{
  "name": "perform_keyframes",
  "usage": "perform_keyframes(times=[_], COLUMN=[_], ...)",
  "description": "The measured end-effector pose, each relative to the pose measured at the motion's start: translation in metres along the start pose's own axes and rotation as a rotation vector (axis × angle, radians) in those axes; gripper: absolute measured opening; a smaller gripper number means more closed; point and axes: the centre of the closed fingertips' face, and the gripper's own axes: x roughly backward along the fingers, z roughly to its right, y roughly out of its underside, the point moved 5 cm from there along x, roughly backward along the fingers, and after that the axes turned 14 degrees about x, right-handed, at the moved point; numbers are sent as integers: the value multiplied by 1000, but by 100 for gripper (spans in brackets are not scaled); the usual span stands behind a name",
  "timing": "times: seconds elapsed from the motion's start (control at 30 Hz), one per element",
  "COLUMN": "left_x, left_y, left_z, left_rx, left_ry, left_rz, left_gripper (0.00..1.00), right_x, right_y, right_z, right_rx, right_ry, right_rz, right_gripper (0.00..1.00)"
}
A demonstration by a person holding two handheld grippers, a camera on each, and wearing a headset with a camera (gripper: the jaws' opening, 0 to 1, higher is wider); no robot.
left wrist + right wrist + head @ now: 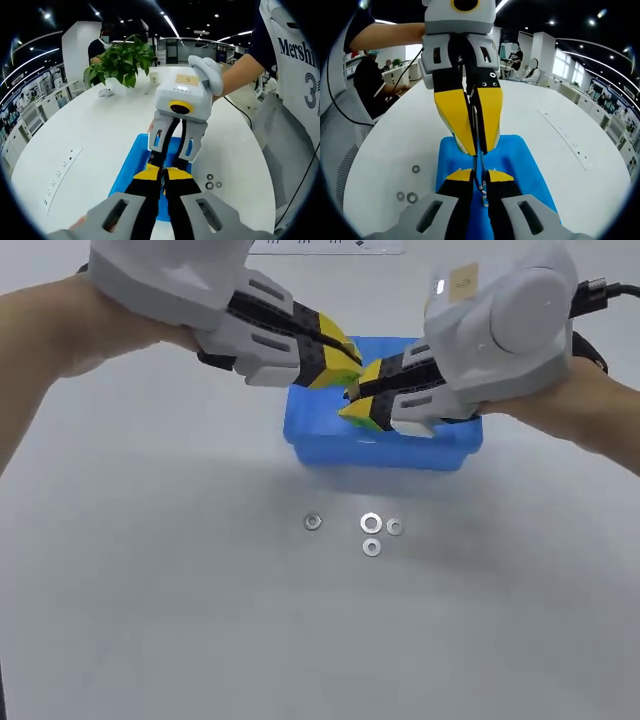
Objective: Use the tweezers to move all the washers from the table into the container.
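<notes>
The tweezers (479,161) hang as a thin metal strip in the air above the blue container (380,452), caught between both sets of tongs in the right gripper view. The left tongs (477,147) are pinched narrow on the upper part. The right tongs (480,175) are drawn in close around the lower end and seem to grip it too. The washers (371,524) lie on the bench (150,570) just in front of the container, none of them touched yet.

The step in hand looks like settling the tweezers into a working grip before going to the washers. To do it well, one set of tongs should hold firm until the other has the tool squarely, with the tips free and pointing forward so that a squeeze closes them. A slanted hold would let so thin a strip twist or drop into the container. The washers are flat and small, so I judge the tips must come in low at a rim, or through a hole.

Counted in the head view: four washers, three bunched together and a fourth washer (313,522) a little apart on their left; one container; one pair of tweezers. Whether any washer is already inside the container I cannot tell, since the tongs cover much of it
</notes>
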Motion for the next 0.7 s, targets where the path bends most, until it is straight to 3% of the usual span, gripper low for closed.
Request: perform_keyframes(times=[0.33,0.7], left_x=[1,19], left_y=[-4,-26], left_z=[4,23], left_rx=[-12,-72], left_ry=[6,2], left_rz=[-8,18], left_gripper=[6,6], right_x=[4,29], right_y=[-4,-27], right_z=[-2,-4], right_rx=[18,53], right_ry=[9,42], right_rz=[-11,12], right_gripper=[11,11])
